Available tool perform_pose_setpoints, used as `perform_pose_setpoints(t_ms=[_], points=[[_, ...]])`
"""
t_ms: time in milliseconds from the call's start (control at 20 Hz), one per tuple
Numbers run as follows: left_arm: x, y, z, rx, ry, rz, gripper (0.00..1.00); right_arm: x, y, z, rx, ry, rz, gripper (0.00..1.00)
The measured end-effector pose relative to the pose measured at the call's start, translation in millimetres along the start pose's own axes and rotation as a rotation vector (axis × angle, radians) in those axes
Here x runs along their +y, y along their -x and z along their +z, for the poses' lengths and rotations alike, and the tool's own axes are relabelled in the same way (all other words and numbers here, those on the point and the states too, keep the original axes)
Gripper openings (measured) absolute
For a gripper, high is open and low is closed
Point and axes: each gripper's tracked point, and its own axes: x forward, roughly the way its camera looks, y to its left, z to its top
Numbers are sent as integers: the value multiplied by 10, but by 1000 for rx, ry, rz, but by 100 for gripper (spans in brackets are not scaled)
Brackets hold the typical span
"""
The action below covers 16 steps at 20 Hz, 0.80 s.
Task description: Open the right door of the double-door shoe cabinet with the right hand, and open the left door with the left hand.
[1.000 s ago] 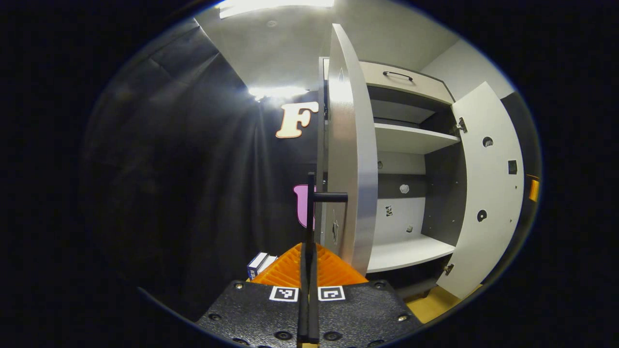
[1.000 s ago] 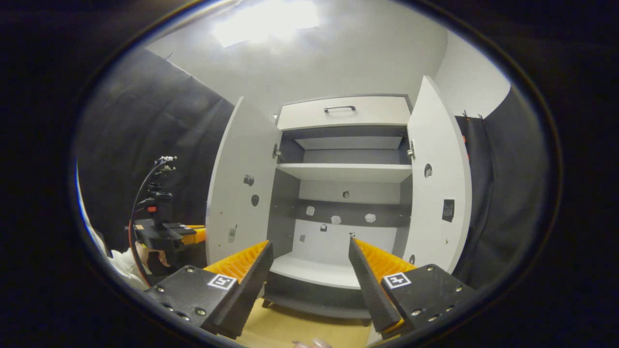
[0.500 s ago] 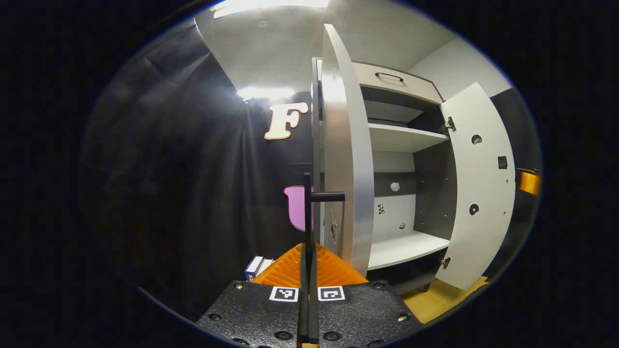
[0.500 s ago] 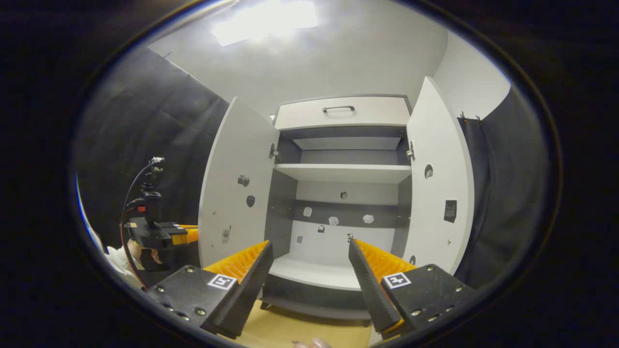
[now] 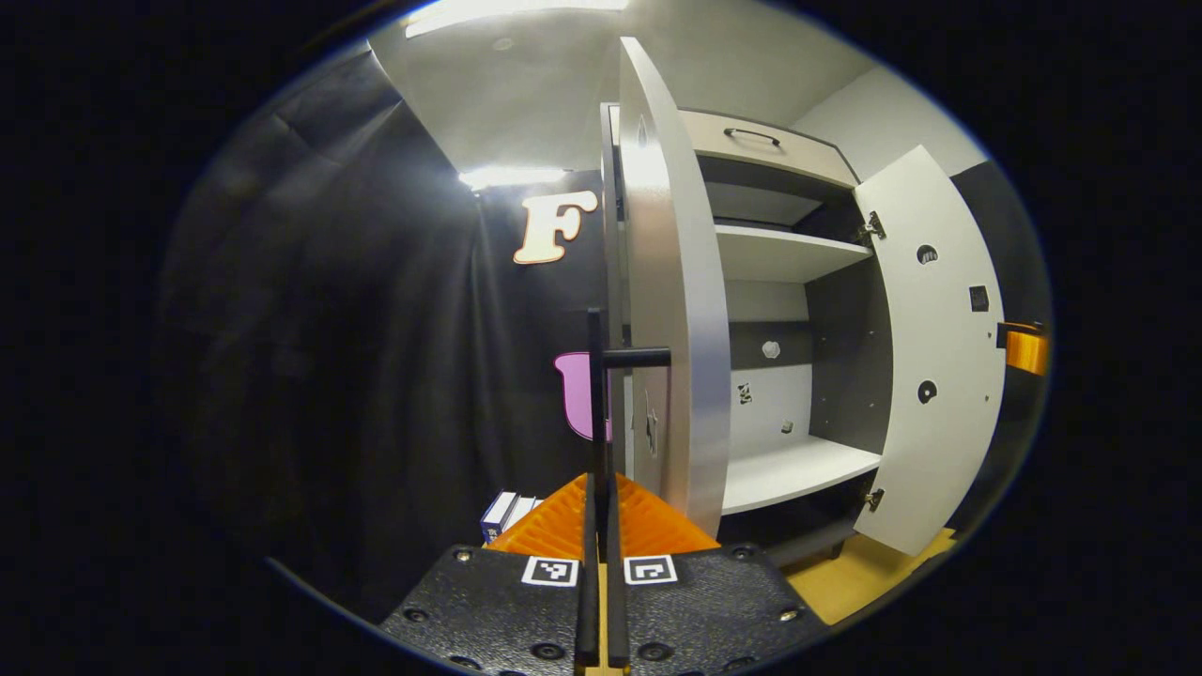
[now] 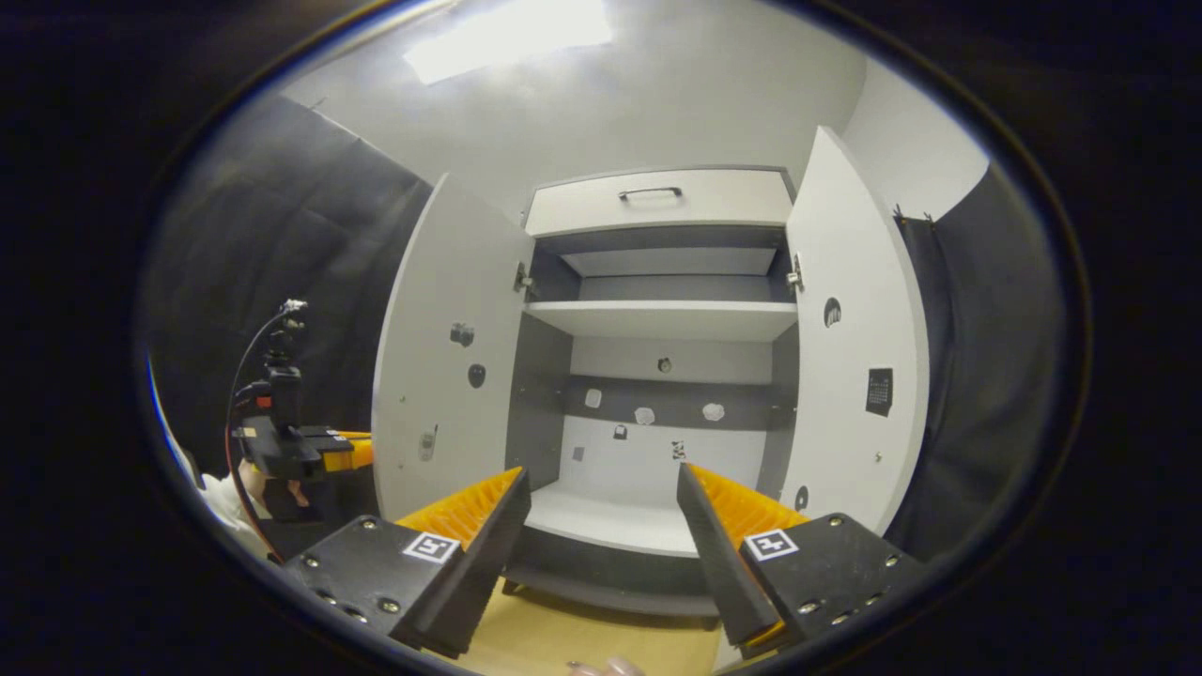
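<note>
The white shoe cabinet (image 6: 662,319) stands with both doors swung out. In the left gripper view the left door (image 5: 674,282) is seen edge-on, and its thin black handle bar (image 5: 595,376) runs down between my left gripper's (image 5: 599,512) fingers, which are shut on it. The right door (image 5: 930,357) hangs wide open beyond. In the right gripper view my right gripper (image 6: 601,502) is open in front of the cabinet, apart from the left door (image 6: 441,347) and right door (image 6: 855,329), holding nothing. The left gripper (image 6: 300,451) shows at far left, held by a hand.
A drawer with a black handle (image 6: 650,193) tops the cabinet. Inside are a shelf (image 6: 662,319) and a bottom board (image 6: 610,521). A few books (image 5: 507,512) lie low beside the cabinet. The floor (image 5: 845,582) is pale wood.
The left door has swung a little wider with my left gripper on its handle, which drifted left in the right gripper view. The right gripper stays open and has barely moved.
</note>
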Motion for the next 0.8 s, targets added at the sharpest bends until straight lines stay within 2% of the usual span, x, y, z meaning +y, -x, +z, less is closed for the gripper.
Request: perform_pose_setpoints(t_ms=[200, 250, 300, 450, 500, 600, 750, 800], points=[[16, 6, -4, 3, -20, 9, 5, -59, -45, -9, -6, 2, 6, 94], [72, 13, -11, 5, -25, 23, 8, -73, -60, -16, -5, 1, 10, 94], [132, 24, -1, 2, -21, 39, 16, -73, -79, -30, -3, -3, 16, 94], [222, 131, 8, 6, -41, 94, 65, -94, -117, -63, 6, -8, 34, 94], [273, 193, 28, 6, -57, 126, 77, -109, -125, -78, 9, -8, 40, 94], [311, 356, 23, 21, -103, 163, 83, -108, -134, -107, 17, -18, 63, 94], [148, 590, 130, 16, -167, 173, 99, -91, -136, -130, 22, -31, 105, 95], [82, 677, 169, 15, -184, 175, 99, -86, -124, -137, 24, -34, 120, 95]])
